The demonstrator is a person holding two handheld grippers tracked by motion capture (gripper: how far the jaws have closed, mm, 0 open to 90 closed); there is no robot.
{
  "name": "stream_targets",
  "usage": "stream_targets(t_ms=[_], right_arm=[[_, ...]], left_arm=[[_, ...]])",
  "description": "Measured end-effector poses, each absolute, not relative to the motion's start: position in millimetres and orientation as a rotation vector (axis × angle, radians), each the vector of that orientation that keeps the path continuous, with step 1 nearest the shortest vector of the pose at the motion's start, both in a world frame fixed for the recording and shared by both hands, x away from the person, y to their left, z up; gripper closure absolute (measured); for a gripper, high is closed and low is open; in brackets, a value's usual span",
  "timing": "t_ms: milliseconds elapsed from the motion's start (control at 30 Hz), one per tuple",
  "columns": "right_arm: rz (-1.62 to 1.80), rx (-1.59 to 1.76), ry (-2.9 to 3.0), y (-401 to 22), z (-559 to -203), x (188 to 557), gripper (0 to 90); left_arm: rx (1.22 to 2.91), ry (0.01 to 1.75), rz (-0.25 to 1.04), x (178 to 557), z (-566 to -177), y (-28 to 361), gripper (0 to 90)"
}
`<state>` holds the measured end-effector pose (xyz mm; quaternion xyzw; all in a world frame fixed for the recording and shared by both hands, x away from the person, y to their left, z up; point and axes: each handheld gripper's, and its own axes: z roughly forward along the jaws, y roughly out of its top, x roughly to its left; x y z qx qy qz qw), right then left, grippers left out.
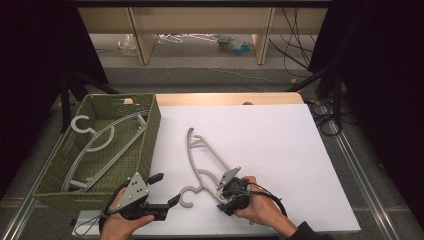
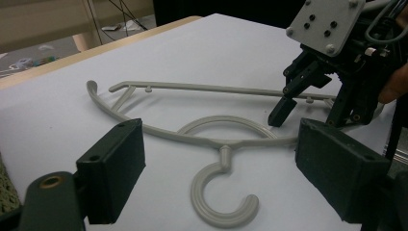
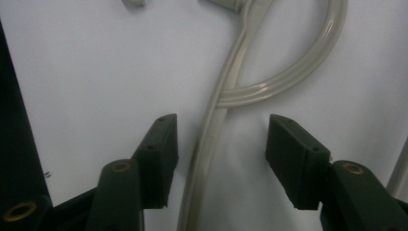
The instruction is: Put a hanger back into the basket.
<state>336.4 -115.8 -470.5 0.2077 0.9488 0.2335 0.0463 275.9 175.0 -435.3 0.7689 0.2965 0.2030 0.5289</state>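
A pale grey plastic hanger lies flat on the white table top, its hook towards the person. My right gripper points down over the hanger's shoulder beside the hook. In the right gripper view its jaws straddle the hanger's arm with a gap on each side, so it is open. My left gripper hovers just left of the hook, jaws wide open and empty. In the left gripper view my left gripper frames the hook, with the right gripper beyond.
A green woven basket stands at the table's left edge with another grey hanger inside. The table's front edge runs just under both hands. Shelving legs, cables and clutter are on the floor beyond the far edge.
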Motion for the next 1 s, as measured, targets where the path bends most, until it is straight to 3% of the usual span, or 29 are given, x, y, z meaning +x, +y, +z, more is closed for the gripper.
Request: stream_targets(t_ms=[167,633,1000], right_arm=[[0.649,0.609,2.927,-108.1,-467.2,334.7,56.8],[0.517,0.609,2.966,-96.7,-463.4,339.8,62.9],[0.5,0.629,2.992,-98.2,-462.0,344.8,74.4]], left_arm=[[1.84,0.709,0.486,276.3,-435.5,174.7,17.5],[1.847,0.709,0.494,277.0,-436.0,175.6,18.4],[1.843,0.711,0.496,277.3,-436.0,176.1,18.6]])
